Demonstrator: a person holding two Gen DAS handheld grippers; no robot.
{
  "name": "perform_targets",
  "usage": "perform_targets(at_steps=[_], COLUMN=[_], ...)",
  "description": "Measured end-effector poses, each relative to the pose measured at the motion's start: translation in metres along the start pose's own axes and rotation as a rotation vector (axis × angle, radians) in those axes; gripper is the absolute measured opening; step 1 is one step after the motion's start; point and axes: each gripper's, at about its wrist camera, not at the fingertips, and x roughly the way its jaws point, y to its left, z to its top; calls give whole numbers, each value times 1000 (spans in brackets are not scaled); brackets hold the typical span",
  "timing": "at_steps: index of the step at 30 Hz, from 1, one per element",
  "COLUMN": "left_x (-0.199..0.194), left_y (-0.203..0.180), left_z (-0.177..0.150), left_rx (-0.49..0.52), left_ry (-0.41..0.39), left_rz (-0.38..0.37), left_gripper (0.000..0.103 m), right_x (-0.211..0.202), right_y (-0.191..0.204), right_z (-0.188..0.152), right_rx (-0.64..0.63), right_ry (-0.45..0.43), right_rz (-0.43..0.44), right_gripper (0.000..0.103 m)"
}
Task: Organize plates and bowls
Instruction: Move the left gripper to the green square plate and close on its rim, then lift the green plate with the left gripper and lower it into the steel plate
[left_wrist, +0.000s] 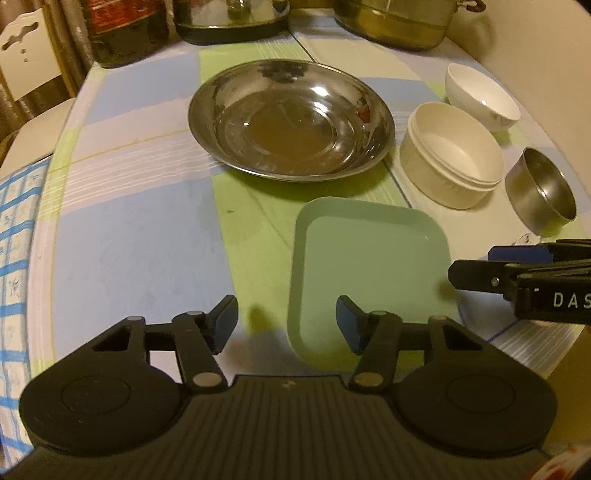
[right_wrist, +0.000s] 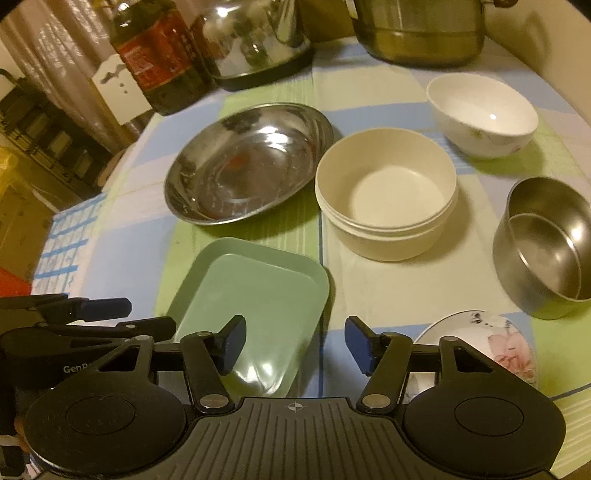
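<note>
A green square plate (left_wrist: 369, 266) (right_wrist: 258, 295) lies on the checked tablecloth, nearest to me. Behind it rests a wide steel plate (left_wrist: 291, 122) (right_wrist: 247, 162). To the right stand a cream round bowl (right_wrist: 386, 195), a white ceramic bowl (right_wrist: 484, 114) and a steel bowl (right_wrist: 546, 247). A flowered saucer (right_wrist: 491, 339) lies at the near right. My left gripper (left_wrist: 287, 323) hovers open over the green plate's left edge. My right gripper (right_wrist: 295, 343) hovers open over that plate's right edge. Nothing is gripped by either.
At the back of the table stand an oil bottle (right_wrist: 155, 55), a steel kettle (right_wrist: 258, 40) and a large pot (right_wrist: 417, 29). A white chair (left_wrist: 26, 55) is beyond the table's left edge. A blue-checked cloth (left_wrist: 14, 258) hangs at the left.
</note>
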Motion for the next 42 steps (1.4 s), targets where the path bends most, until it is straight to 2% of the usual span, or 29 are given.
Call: perform_targets(at_steps=[3, 8, 11, 15, 17, 19, 22, 27, 33, 42], left_x=[11, 25, 26, 26, 26, 26, 26, 25, 23, 3], left_y=[5, 12, 11, 11, 12, 12, 14, 15, 15, 21], left_z=[3, 6, 6, 7, 7, 6, 5, 3, 0, -4], left_rx=[17, 42, 78, 97, 101, 103, 105, 102, 103, 65], left_ry=[12, 25, 3, -9, -13, -17, -19, -11, -5, -18], left_rz=[-19, -48, -63, -89, -108, -118, -132, -158, -156, -153], left_gripper=[43, 41, 40, 37, 31, 29, 22, 11, 8, 6], right_x=[7, 17, 24, 23, 24, 24, 28, 29, 29, 18], right_y=[0, 1, 1, 3, 3, 2, 3, 5, 3, 9], right_z=[-1, -2, -6, -9, -9, -10, -12, -14, -14, -4], right_rx=[21, 46, 60, 60, 66, 79, 94, 96, 99, 64], right_ry=[13, 30, 41, 17, 8, 5, 24, 27, 22, 11], right_rz=[-17, -44, -68, -86, -88, -73, -70, -73, -90, -61], right_gripper=[57, 54, 51, 49, 45, 36, 28, 22, 7, 6])
